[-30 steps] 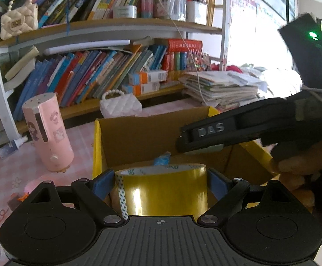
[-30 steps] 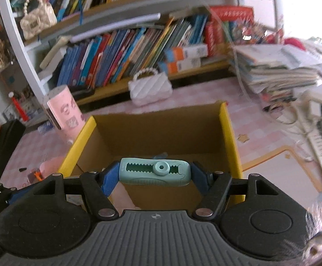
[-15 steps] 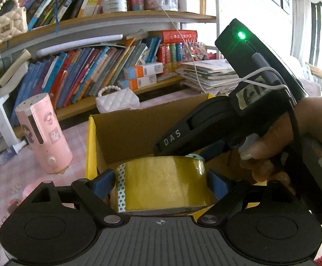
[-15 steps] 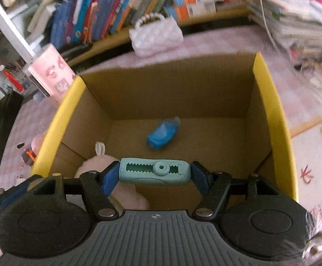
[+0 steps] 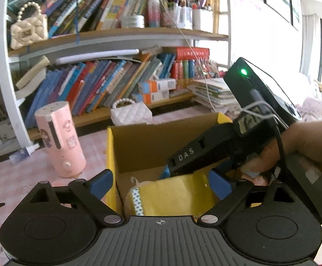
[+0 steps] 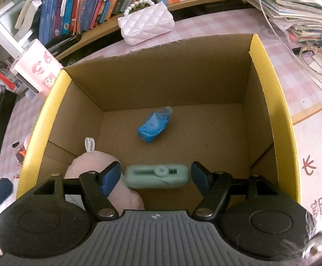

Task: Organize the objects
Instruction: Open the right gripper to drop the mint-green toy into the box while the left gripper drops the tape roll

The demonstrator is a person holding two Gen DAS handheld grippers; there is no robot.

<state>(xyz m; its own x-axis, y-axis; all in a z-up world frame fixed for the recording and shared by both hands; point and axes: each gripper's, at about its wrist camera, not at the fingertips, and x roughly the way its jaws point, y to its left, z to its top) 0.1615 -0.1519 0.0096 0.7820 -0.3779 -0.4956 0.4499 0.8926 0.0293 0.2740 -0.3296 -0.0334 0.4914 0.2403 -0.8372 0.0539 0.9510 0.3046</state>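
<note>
A cardboard box with yellow rims (image 6: 269, 88) stands on the pink checked table. Inside it lie a blue packet (image 6: 154, 126) and a pink plush (image 6: 94, 166). My right gripper (image 6: 154, 175) points down into the box and its jaws are opening. The mint green ridged piece (image 6: 156, 178) is blurred between its pads, with a gap on each side. My left gripper (image 5: 161, 181) is at the box's near rim (image 5: 111, 155), its jaws opening too. The yellow tape roll (image 5: 172, 195) sits loose and blurred between its blue pads. A hand (image 5: 305, 146) holds the right gripper just ahead.
A pink cylinder (image 5: 60, 139) stands left of the box and a white quilted purse (image 6: 147, 22) lies behind it. The bookshelf (image 5: 116, 35) fills the background. Stacked papers (image 5: 214, 93) and loose tape rings (image 6: 316, 62) lie to the right.
The right gripper tipped down and sank over the box, then opened off the mint piece. The left jaws spread off the tape roll, which has slipped lower.
</note>
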